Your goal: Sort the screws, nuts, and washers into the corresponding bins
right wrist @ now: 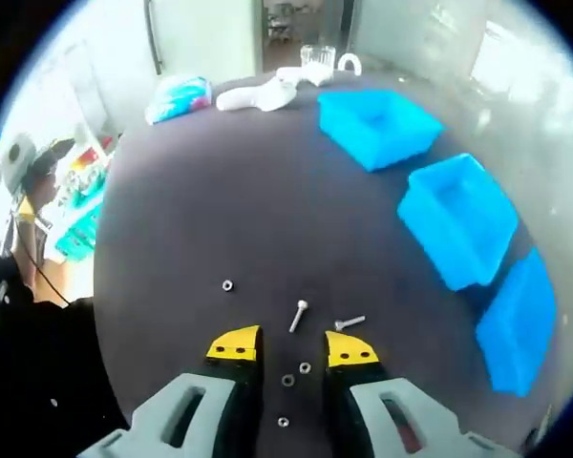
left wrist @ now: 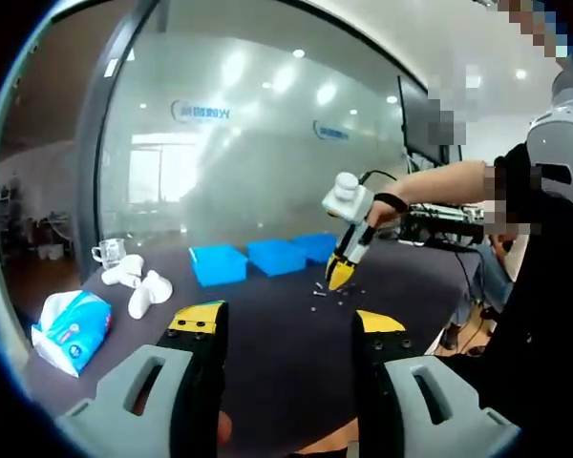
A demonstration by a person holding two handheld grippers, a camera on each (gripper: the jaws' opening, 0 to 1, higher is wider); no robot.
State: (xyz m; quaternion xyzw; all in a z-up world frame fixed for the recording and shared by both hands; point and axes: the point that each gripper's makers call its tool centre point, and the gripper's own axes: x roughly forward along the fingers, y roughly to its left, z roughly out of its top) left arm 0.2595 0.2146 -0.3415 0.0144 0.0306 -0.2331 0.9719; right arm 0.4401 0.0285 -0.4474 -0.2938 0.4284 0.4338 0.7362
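Yellow-tipped and spread, the right gripper (right wrist: 293, 350) hovers over a nut (right wrist: 305, 367) near the three blue bins (right wrist: 458, 224), a pickup step that likely next calls for lowering and closing.

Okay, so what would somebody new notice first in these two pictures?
Probably the three bright blue bins lined along the dark table's far side. Next, the small screws and nuts scattered right by the right gripper, whose yellow-tipped fingers hover open above them.
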